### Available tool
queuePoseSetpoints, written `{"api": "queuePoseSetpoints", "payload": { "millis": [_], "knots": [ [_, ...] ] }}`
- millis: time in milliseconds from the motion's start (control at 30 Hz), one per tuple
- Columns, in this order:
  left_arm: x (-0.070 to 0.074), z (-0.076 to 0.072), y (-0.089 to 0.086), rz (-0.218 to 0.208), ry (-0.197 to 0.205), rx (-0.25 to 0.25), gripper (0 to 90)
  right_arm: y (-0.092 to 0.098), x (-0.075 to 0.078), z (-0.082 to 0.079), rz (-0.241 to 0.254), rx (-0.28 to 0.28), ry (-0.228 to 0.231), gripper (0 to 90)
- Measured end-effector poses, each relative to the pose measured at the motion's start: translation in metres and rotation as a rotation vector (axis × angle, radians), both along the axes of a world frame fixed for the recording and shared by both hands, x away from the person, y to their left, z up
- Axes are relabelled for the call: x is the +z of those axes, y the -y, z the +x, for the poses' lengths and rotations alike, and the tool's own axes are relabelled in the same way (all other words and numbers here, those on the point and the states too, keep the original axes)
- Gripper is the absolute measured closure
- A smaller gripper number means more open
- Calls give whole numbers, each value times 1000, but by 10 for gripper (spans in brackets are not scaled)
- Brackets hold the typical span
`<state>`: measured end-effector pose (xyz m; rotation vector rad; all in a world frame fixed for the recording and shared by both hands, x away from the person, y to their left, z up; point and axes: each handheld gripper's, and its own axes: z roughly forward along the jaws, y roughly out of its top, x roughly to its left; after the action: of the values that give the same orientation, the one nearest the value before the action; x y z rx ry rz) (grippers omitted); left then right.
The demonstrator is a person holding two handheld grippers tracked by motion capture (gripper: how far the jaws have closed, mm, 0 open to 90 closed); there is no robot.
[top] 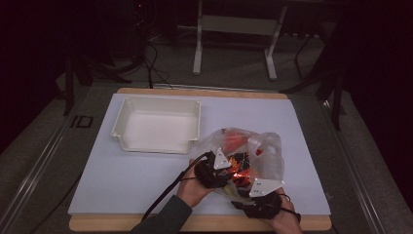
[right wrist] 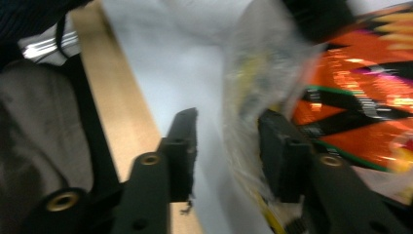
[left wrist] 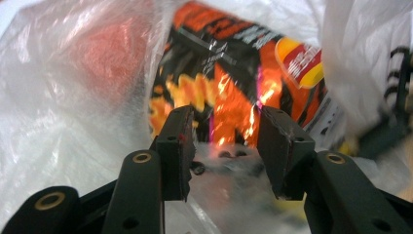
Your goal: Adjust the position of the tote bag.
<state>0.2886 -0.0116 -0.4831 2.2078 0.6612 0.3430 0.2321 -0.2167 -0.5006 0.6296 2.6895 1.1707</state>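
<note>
Just beyond the left gripper [left wrist: 225, 146], the snack packet [left wrist: 234, 78].

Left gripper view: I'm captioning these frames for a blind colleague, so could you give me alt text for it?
The left gripper, its two black jaws apart, points into the mouth of a clear plastic bag. Just beyond the jaws lies an orange-and-black snack packet, with something red blurred behind the film at upper left.

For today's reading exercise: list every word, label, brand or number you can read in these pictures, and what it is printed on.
"ID": on the dark frame left of the table.
Orange snack packet in the plastic bag: its print and red-yellow badge are too blurred to read.
</note>
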Motion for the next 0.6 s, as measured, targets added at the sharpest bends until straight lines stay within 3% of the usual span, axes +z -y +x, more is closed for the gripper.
{"api": "queuePoseSetpoints", "payload": {
  "millis": [133,300,500,600],
  "knots": [
    [-6,-1,-5,6,-12,16,553,9,8,4,35,-57,27,500],
    [-10,-3,-6,10,-16,22,542,12,17,9,55,-116,60,477],
    [-17,-6,-7,48,-22,23,530,9,22,21,10,-245,135,418],
    [-19,-7,-10,67,-32,24,526,15,19,24,-23,-291,146,402]
  ]
}}
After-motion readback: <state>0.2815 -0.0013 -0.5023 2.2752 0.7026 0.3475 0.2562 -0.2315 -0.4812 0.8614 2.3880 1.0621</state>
